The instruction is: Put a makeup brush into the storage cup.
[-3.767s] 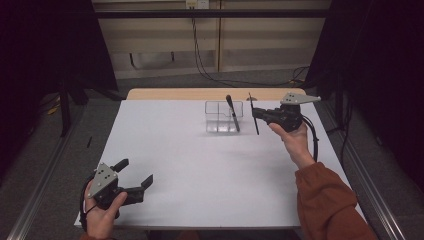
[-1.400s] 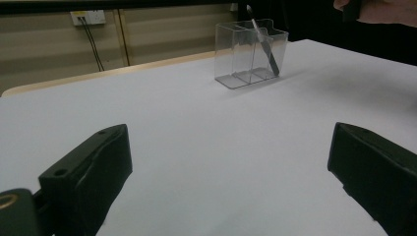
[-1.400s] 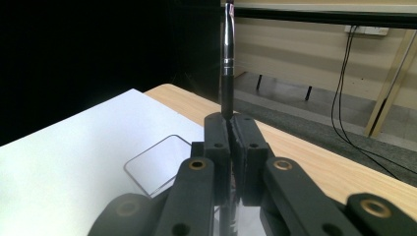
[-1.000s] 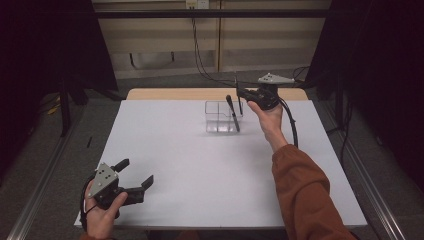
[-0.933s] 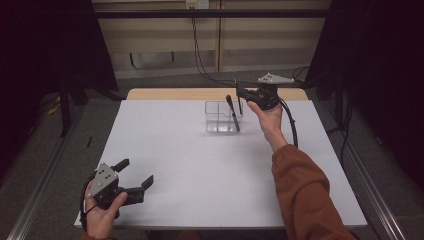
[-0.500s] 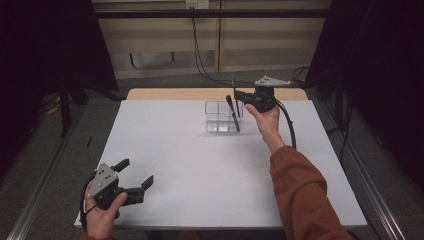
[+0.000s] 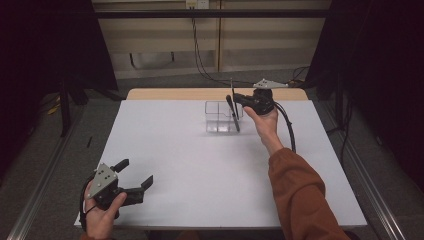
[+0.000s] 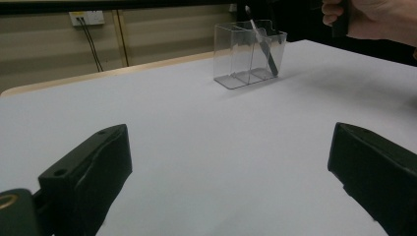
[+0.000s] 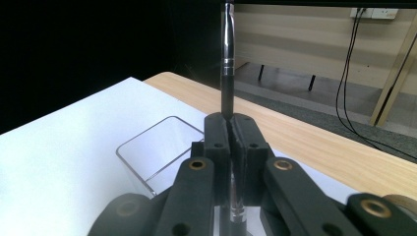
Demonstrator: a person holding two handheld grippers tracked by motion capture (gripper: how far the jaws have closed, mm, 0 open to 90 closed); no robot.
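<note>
White sheeting covers the table [image 7: 210, 170], whose bare wooden edge is seen along the far side, and grey carpet, a pale wall with trailing cables and dark curtains are seen beyond it. Clear plastic forms the two-compartment bin [image 7: 220, 116] that is set on the far half of the table; a dark pen [image 7: 233, 115] is leant inside it, tilted, though which compartment it stands in cannot be told. Just beside and above the bin's right end the right gripper [image 7: 239, 98] is held, its jaws clenched on a second slim black pen [image 9: 227, 59], which is kept upright over the bin's rim. Well apart, at the near left corner, the left gripper [image 7: 135, 180] is held low over the table with its jaws spread wide and nothing between them.
</note>
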